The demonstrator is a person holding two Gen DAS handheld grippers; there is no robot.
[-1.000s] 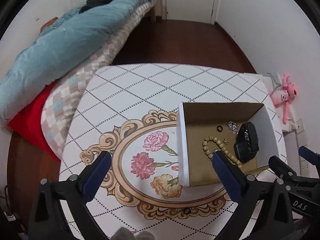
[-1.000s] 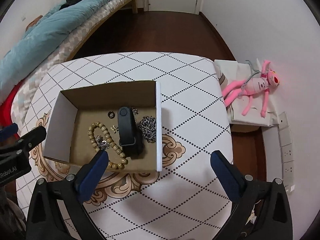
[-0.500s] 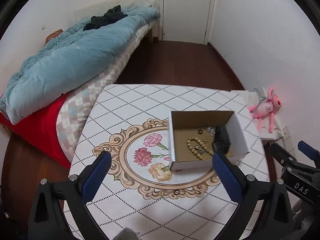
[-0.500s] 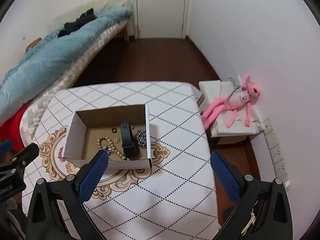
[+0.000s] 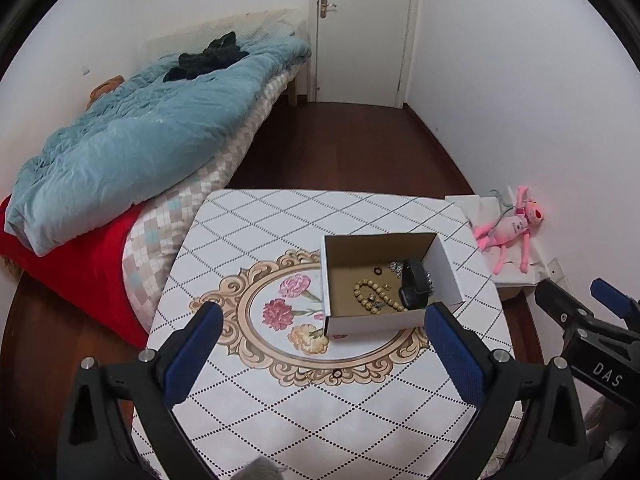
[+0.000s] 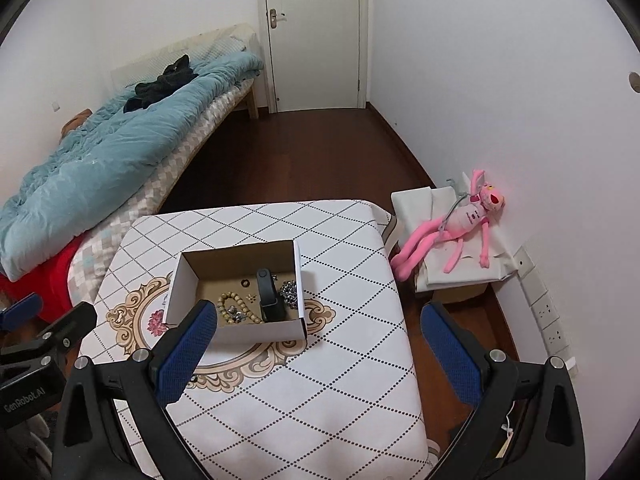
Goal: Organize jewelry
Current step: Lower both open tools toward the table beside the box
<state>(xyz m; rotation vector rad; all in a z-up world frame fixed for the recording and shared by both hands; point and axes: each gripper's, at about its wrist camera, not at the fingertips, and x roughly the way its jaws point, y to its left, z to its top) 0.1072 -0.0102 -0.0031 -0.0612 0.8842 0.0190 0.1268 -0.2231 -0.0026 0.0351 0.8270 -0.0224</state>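
An open cardboard box (image 5: 448,276) (image 6: 182,292) stands on the white patterned table (image 5: 304,412) (image 6: 320,400). Inside lie a wooden bead bracelet (image 5: 366,298) (image 6: 230,310), a black watch (image 5: 414,290) (image 6: 269,296), a silver chain (image 6: 289,291) and small rings. A small dark ring (image 5: 337,373) lies on the table outside the box. My left gripper (image 5: 320,356) is open and empty, well above and nearer than the box. My right gripper (image 6: 316,348) is open and empty, high above the table's right side. It also shows at the right edge of the left wrist view.
A bed with a blue quilt (image 5: 140,140) (image 6: 100,160) lies left of the table. A pink plush toy (image 5: 512,228) (image 6: 460,224) rests on a white box against the right wall. A door (image 6: 316,32) is at the back. Dark wood floor surrounds the table.
Both grippers have pulled up and back from the box, so the box looks much smaller and more of the room shows. Both stay open and empty.
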